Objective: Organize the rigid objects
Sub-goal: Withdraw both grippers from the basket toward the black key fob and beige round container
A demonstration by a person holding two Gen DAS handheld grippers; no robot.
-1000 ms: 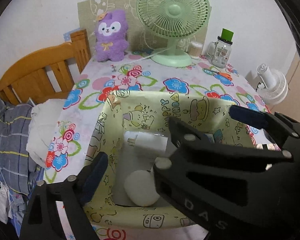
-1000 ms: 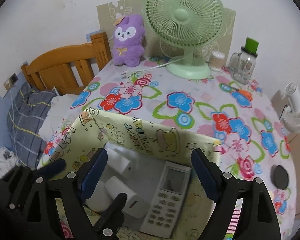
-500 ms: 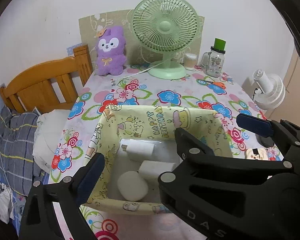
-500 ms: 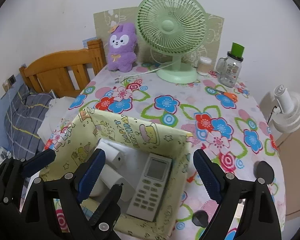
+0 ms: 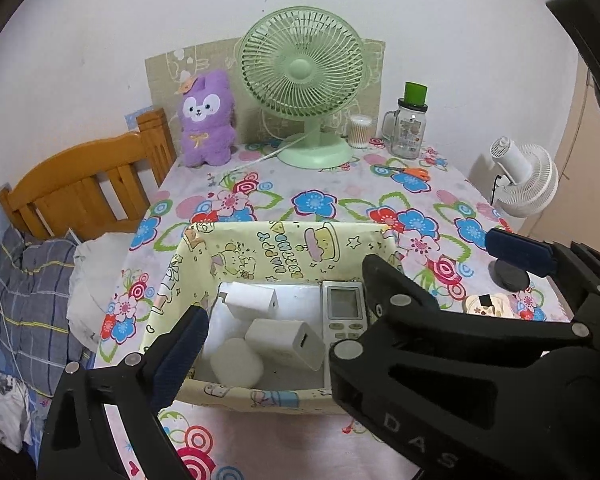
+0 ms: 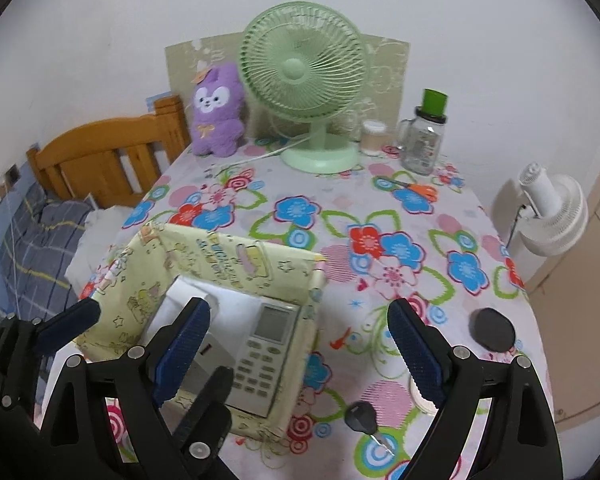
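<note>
Key [image 6: 362,420] left on table: light, rigid, flat; pinch its black head. Both grippers [image 6: 296,356] [image 5: 344,292] spread, empty.

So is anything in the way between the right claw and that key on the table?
Nothing visible. The right claw hangs open above the flowery tablecloth, and the black key lies in the open just below, right of the yellow box. Only bare cloth lies between them.

Remote control [image 6: 262,356] inside yellow fabric box [image 6: 140,280]
</note>
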